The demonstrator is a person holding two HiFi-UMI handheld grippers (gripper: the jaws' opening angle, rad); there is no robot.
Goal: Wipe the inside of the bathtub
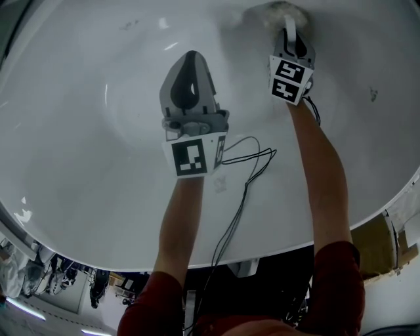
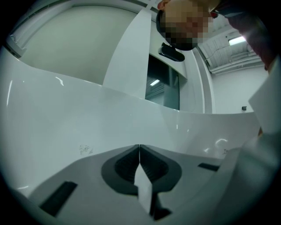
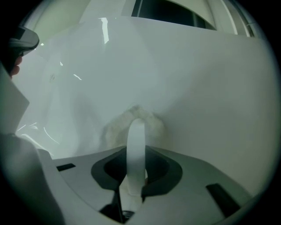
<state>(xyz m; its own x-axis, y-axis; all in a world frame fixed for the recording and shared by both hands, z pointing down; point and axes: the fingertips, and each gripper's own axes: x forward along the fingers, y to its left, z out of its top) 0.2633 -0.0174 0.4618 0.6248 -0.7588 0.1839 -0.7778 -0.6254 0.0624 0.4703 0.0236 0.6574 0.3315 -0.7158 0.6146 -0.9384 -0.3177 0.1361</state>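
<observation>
Status: wipe looks mid-run, can't put a figure on it.

- Near: bathtub (image 1: 98,151) near rim and lower wall show no streaks or foam, so I can't tell whether they've been wiped. A cable (image 1: 241,190) lies loose on the tub wall between the forearms.
- Mid: left tongs (image 1: 190,62) are clenched with nothing gripped, parked over the tub floor and doing no wiping.
- Far: right tongs (image 1: 289,26) are clamped on the white loop strap (image 3: 136,140) of a fuzzy wiping pad (image 1: 275,13). The pad is pressed to the far wall, right of centre. That's the active contact patch.
- Left to do, my read: small dark specks remain on the right wall (image 1: 373,94) and far left (image 1: 128,25), both well apart from the pad. Most of the basin has yet to get the pad, or shows no sign of it.

View differences:
- Right gripper view: only one showing the strap running between the jaws and the pad (image 3: 113,127) flattened on the wall; head view just shows fluff past the tip.
- Left gripper view: confirms those tongs (image 2: 139,151) are closed on nothing. It also shows a faint smudge (image 2: 85,149) on the wall ahead and the far rim with the room beyond.
- Head view: only one giving both tongs' positions relative to each other.
</observation>
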